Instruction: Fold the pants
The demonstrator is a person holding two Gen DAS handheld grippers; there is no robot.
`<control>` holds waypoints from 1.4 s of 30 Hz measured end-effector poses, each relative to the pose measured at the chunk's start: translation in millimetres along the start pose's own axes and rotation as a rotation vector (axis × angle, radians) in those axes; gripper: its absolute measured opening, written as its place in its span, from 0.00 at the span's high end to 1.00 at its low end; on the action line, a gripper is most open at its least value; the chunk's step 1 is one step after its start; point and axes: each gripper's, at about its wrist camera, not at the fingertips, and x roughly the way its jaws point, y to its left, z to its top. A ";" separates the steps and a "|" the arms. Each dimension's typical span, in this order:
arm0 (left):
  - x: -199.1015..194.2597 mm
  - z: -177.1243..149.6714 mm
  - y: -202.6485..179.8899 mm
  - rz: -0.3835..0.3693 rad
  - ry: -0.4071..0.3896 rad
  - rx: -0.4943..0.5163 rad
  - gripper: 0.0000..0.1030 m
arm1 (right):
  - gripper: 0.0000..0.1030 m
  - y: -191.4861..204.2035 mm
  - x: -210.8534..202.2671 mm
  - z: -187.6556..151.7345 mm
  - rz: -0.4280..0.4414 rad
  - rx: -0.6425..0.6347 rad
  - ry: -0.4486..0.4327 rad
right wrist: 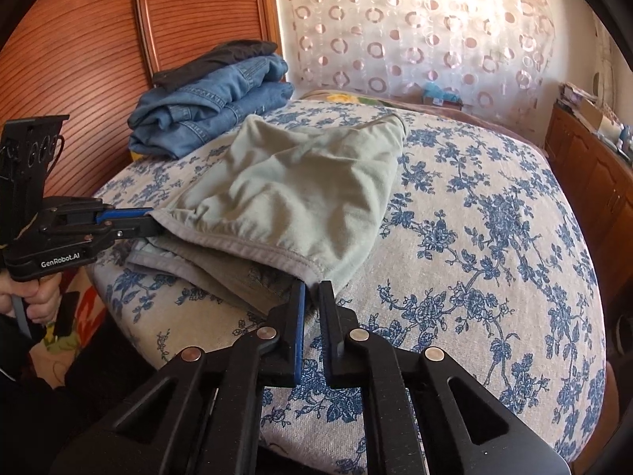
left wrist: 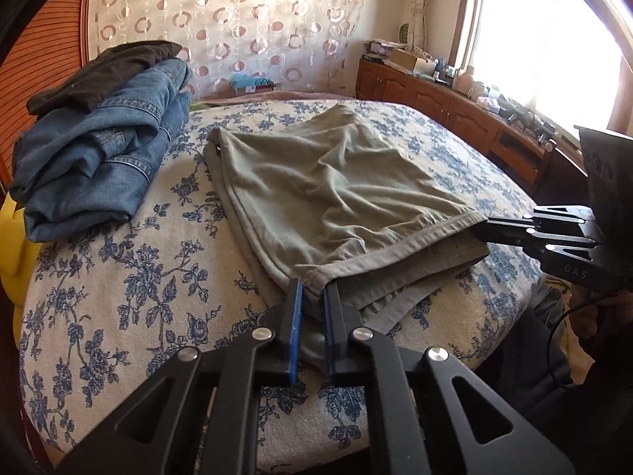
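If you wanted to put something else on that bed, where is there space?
Bare bedspread lies right of the green pants, out to the bed's edge, and in front of the folded jeans, left of the pants. The stack fills the far left corner; both tools crowd the near hem.

1. A folded blue denim garment [left wrist: 99, 150] lay on the floral-patterned bed cover [left wrist: 118, 277].
2. A dark folded cloth [left wrist: 107, 71] sat on top of it.
3. A cluttered wooden cabinet [left wrist: 455, 107] stood beneath the bright window [left wrist: 546, 39].
4. A sheer circle-patterned curtain [right wrist: 415, 27] hung behind.
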 end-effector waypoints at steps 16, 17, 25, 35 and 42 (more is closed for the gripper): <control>-14.7 -25.1 -15.1 0.056 0.038 0.020 0.98 | 1.00 -1.4 -17.9 -6.2 0.045 -0.013 -0.022; -13.6 -26.0 -14.1 0.055 0.042 0.013 0.97 | 1.00 0.1 -16.8 -5.4 0.037 -0.019 -0.020; -15.9 -25.3 -13.0 0.052 0.032 0.009 0.87 | 0.81 9.4 0.2 -3.2 0.025 -0.053 0.007; -25.2 -19.4 -8.6 0.064 0.004 0.000 0.67 | 0.75 9.7 10.6 1.4 -0.002 -0.042 0.008; -34.7 -13.1 -9.1 0.061 -0.030 0.002 0.67 | 0.93 5.5 9.9 4.8 -0.005 -0.023 0.000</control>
